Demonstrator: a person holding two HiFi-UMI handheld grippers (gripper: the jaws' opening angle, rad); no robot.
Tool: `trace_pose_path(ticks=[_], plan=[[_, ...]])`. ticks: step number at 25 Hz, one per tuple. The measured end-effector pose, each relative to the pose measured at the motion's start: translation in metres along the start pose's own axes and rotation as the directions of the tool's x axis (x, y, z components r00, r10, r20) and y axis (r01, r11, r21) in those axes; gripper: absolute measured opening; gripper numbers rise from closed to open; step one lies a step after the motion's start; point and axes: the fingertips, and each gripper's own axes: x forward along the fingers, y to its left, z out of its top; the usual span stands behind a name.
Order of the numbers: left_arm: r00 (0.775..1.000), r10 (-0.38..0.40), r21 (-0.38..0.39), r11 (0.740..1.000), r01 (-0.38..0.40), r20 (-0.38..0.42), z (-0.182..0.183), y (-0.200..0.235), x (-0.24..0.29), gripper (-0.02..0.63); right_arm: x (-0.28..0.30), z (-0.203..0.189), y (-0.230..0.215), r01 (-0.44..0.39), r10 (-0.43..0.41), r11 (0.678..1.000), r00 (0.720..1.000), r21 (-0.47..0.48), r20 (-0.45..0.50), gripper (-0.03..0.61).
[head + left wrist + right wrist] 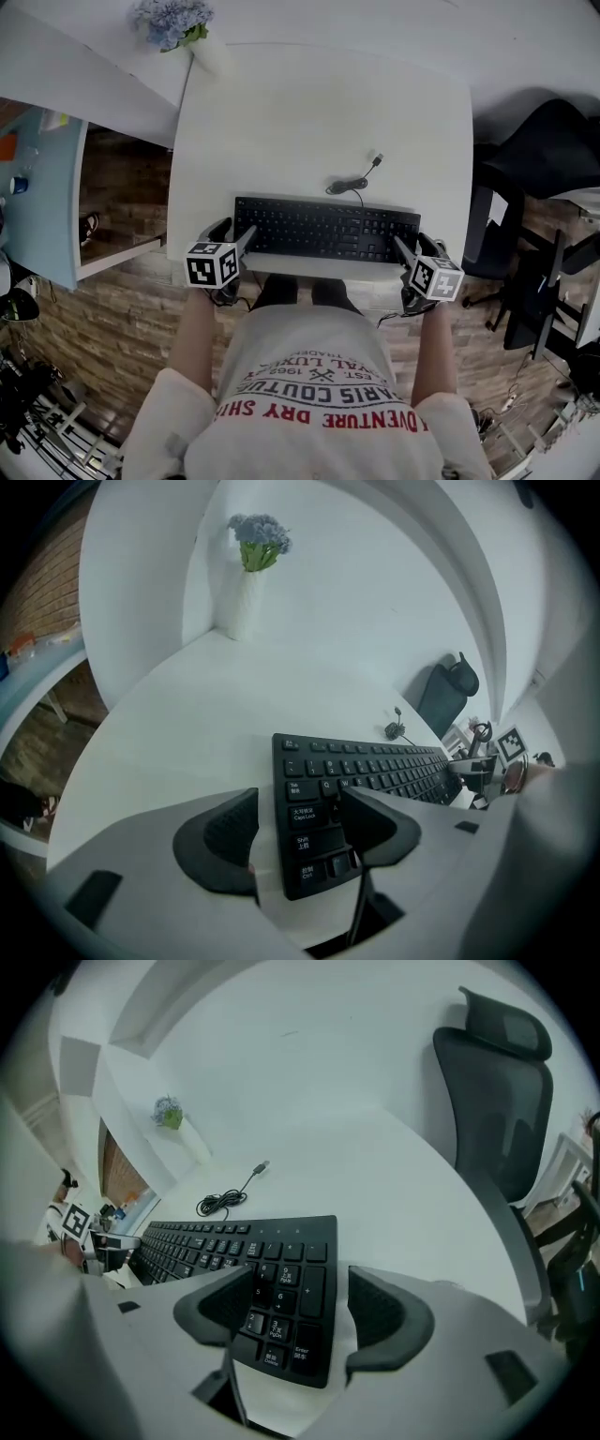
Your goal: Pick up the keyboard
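Note:
A black keyboard (pixel 323 228) lies flat on the white table (pixel 319 112), close to its front edge. Its cable (pixel 352 183) is coiled just behind it. My left gripper (pixel 237 229) is at the keyboard's left end. It stands open, one pad over the bare table beside the edge and the other above the keys (pixel 298 822). My right gripper (pixel 412 242) is at the right end, also open. Its jaws straddle the number-pad edge of the keyboard (pixel 281 1269), and the pads do not press on it.
A white vase of blue flowers (pixel 173 21) stands at the table's far left corner. A black office chair (pixel 544 159) is to the right of the table. A lower shelf (pixel 42 187) lies to the left. The person's torso is against the table's front edge.

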Motion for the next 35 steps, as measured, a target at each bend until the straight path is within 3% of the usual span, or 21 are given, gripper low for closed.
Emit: trace_pose_path(ticks=[4,7,15,21,27,35], plan=[[1.000,-0.031,0.015,0.999,0.031,-0.003,0.000,-0.004,0.002,0.275,0.000,0.000,0.000,-0.024,0.024,0.999,1.000,0.034,0.013,0.307],[0.999,-0.052,-0.013,0.999,0.052,0.016,0.000,-0.006,0.003,0.239,0.000,-0.002,0.001,-0.020,0.018,0.998,0.999,0.054,0.031,0.307],[0.998,-0.066,-0.016,0.998,0.066,0.016,0.000,-0.007,0.002,0.238,0.001,-0.002,0.001,-0.047,0.048,0.998,0.999,0.037,-0.022,0.304],[0.996,-0.069,-0.045,0.997,0.066,-0.058,-0.001,-0.007,0.003,0.225,0.002,-0.004,0.001,-0.041,0.043,0.999,0.998,0.034,-0.044,0.299],[0.997,-0.056,-0.046,0.998,0.054,-0.050,0.000,-0.006,0.000,0.222,-0.004,0.003,0.003,0.008,-0.008,1.000,0.999,-0.001,-0.046,0.299],[0.998,-0.059,-0.022,0.998,0.060,0.005,0.020,-0.011,-0.016,0.221,-0.022,0.017,0.012,0.013,-0.013,1.000,1.000,-0.008,0.012,0.298]])
